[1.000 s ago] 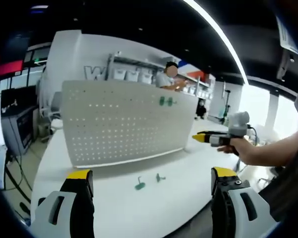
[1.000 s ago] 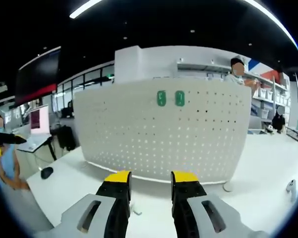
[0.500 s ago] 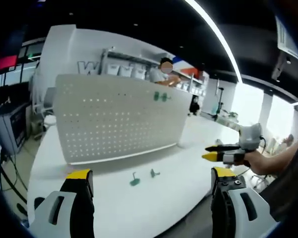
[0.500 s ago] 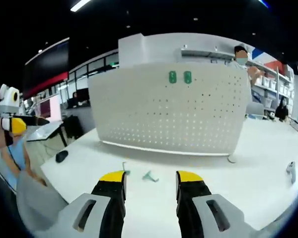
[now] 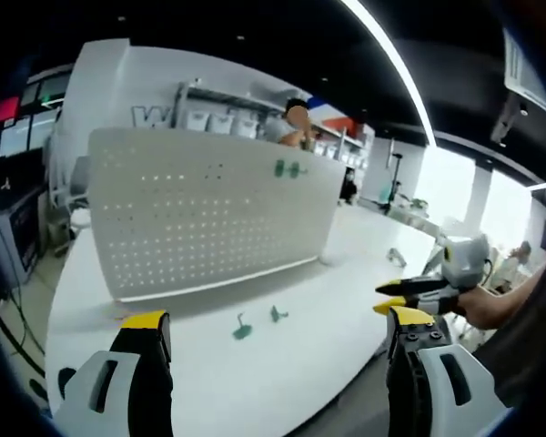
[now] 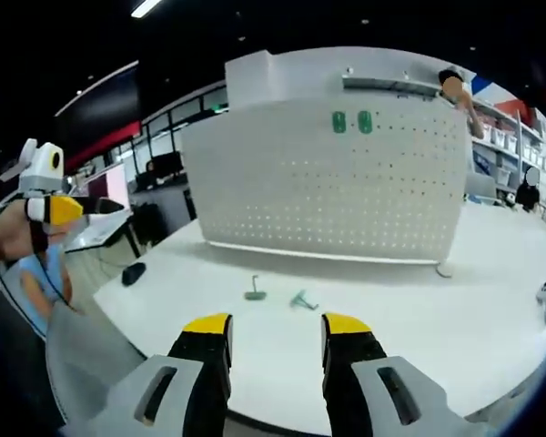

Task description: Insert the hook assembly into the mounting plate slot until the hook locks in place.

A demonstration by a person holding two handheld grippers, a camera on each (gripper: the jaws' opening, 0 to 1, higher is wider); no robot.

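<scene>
Left hand-held gripper (image 5: 271,330): jaws spread wide, yellow-tipped, released, holding and touching nothing. It hangs over the near edge of the white bench (image 5: 337,273).

Right hand-held gripper (image 6: 274,326): jaws parted by a narrow gap, released, nothing between them and nothing in contact. In the left gripper view it enters at 3 o'clock, held in a hand (image 5: 485,305).

In the right gripper view the left hand-held gripper appears at 9 o'clock, gripped by a hand (image 6: 7,235).

Two green hooks lie loose on the bench. In the left gripper view, one hook (image 5: 242,330) sits at about 12 o'clock from the left jaws, well apart from them, with the second hook (image 5: 278,315) just beside it. In the right gripper view, the hooks (image 6: 256,291) and (image 6: 302,299) lie at 12 o'clock beyond the jaw tips, apart from them.

The white perforated mounting plate (image 6: 332,187) stands upright on the bench behind the hooks. Two green hooks (image 6: 352,122) are already seated near its top edge, side by side. A dark computer mouse (image 6: 133,273) rests on the bench at 10 o'clock in the right gripper view.
</scene>
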